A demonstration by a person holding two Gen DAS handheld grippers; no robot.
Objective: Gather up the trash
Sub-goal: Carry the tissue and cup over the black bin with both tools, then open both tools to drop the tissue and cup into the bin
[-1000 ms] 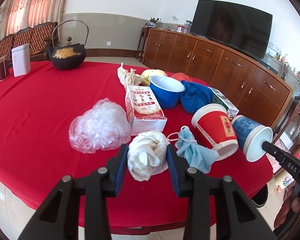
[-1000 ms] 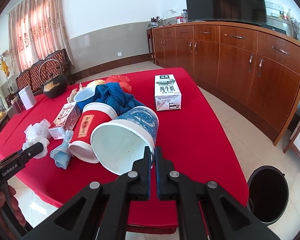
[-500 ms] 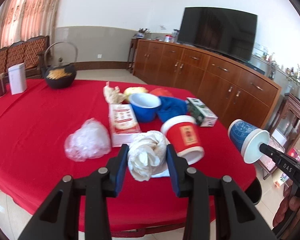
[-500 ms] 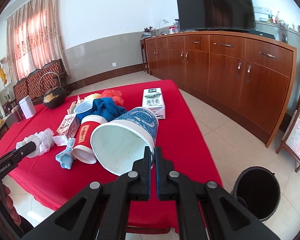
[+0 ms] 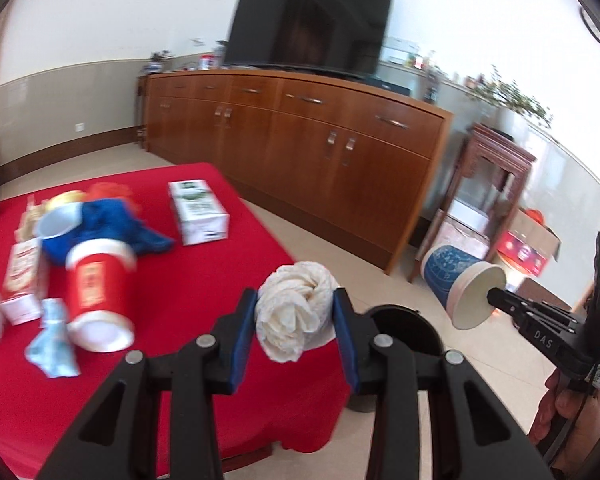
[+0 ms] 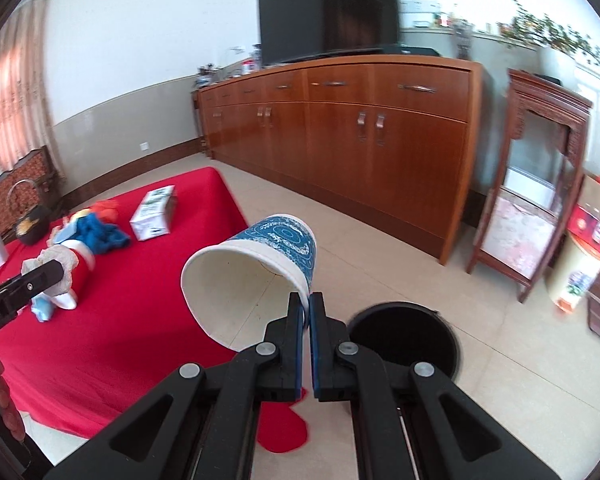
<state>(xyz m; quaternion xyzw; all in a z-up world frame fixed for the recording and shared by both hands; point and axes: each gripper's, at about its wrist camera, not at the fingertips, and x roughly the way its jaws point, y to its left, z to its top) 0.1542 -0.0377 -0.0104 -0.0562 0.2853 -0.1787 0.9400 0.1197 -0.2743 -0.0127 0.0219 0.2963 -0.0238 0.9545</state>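
- The soft, light tissue wad [image 5: 296, 312] is squeezed at its middle by the left gripper [image 5: 295, 322].
- The thin, crushable cup [image 6: 256, 268] is pinched at its rim by the right gripper [image 6: 309, 312].

Both loaded tongs now beside bin [image 6: 404, 336]

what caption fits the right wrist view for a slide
Right gripper pinching a blue cup by its rim, held sideways beside the black bin on the floor.

The left gripper [image 5: 295, 312] is closed on a tissue wad [image 5: 296, 310]; the right gripper [image 6: 307, 312] pinches a blue cup [image 6: 260, 276] rim.
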